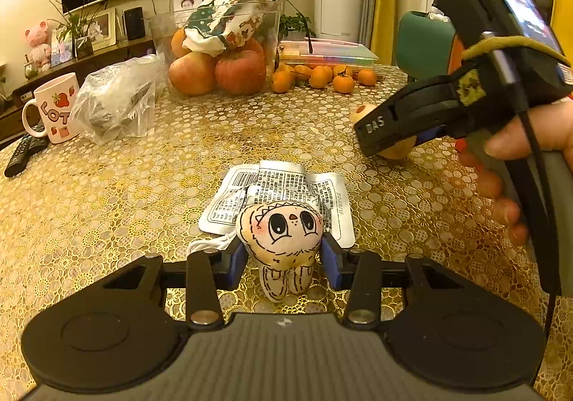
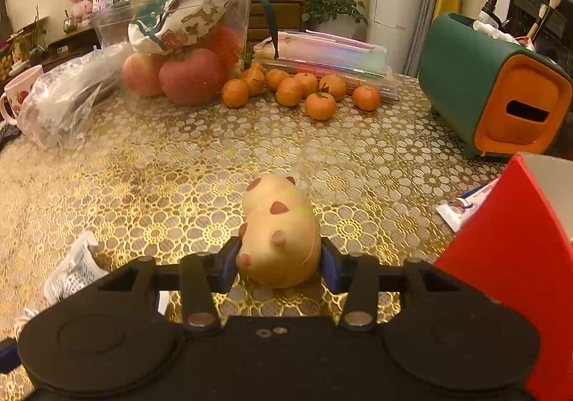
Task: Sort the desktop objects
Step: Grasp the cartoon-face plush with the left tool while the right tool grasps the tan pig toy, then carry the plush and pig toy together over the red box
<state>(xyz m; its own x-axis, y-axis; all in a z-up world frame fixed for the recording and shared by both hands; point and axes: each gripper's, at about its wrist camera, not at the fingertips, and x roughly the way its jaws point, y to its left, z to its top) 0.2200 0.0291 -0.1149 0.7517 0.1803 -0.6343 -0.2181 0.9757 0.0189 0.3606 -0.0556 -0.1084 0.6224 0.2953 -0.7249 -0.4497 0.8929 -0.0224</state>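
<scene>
A cream plush doll (image 1: 283, 232) with big drawn eyes lies on the gold lace tablecloth (image 1: 107, 204), partly on a white printed packet (image 1: 286, 182). My left gripper (image 1: 283, 257) is shut on the doll, its blue pads pressed against both sides. A tan hamster-shaped toy (image 2: 283, 229) with pink spots sits between the blue pads of my right gripper (image 2: 279, 265), which is shut on its body. In the left wrist view the right gripper (image 1: 379, 139) shows at the right, held by a hand (image 1: 515, 146), with the hamster toy (image 1: 361, 112) mostly hidden behind it.
At the back stand a clear tub of apples (image 1: 215, 71), loose tangerines (image 2: 297, 89) and stacked folders (image 2: 329, 53). A mug (image 1: 53, 107), plastic bag (image 1: 114, 104) and remote (image 1: 25, 154) lie left. A green-orange box (image 2: 494, 89), a red box (image 2: 519, 275) and a tube (image 2: 465, 204) are right.
</scene>
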